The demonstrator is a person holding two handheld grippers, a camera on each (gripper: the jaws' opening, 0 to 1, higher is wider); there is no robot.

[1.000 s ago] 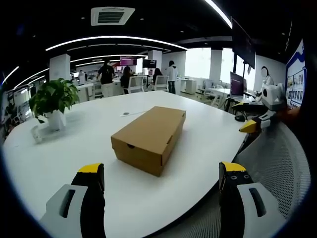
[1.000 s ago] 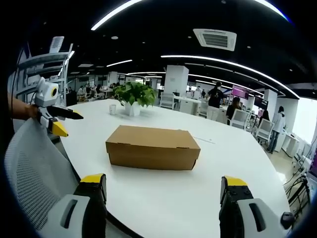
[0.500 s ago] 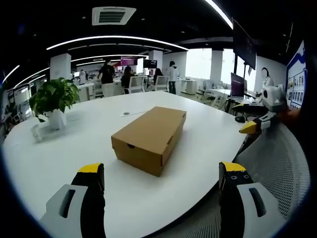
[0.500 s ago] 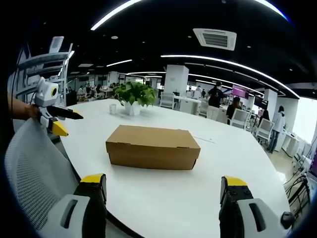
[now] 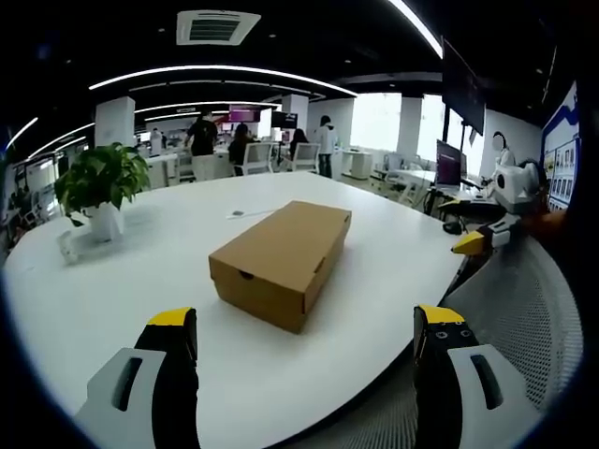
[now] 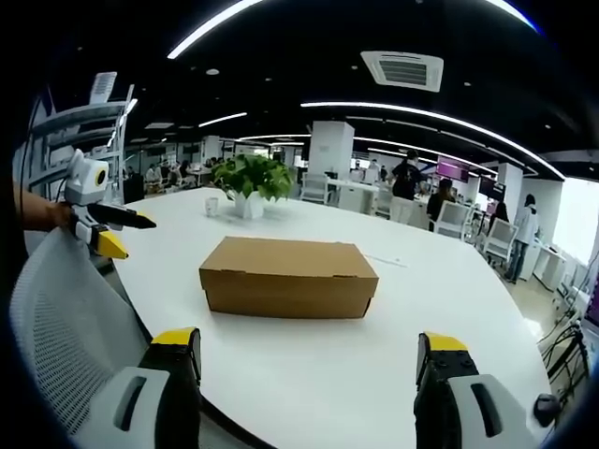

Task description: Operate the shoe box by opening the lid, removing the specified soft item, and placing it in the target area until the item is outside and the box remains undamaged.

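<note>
- Table (image 5: 393, 271): a large white round-edged surface that carries everything. A grey mesh chair (image 6: 65, 318) stands at its near edge between the two grippers.
- Shoe box (image 5: 281, 257): plain brown cardboard, lid fully down, flat on the table towards the middle, well clear of every edge. In the right gripper view the shoe box (image 6: 288, 277) presents one long side; in the left gripper view it presents a short end with a small notch.
- Potted plant (image 5: 101, 187): stands near the far edge of the table, well apart from the box, with a small white object beside it.
- Left gripper (image 5: 304, 327): jaws spread wide, nothing between them, held off the near edge of the table, short of the box.
- Right gripper (image 6: 304, 341): jaws likewise spread wide and empty, held off the near edge opposite the box's long side.
- Step in hand: judged as the approach; the lid is not yet touched and the soft item is hidden inside.
- Next move: likely bring one gripper to the lid's edge and lift gently, the other steadying the base so the cardboard does not crease.
</note>
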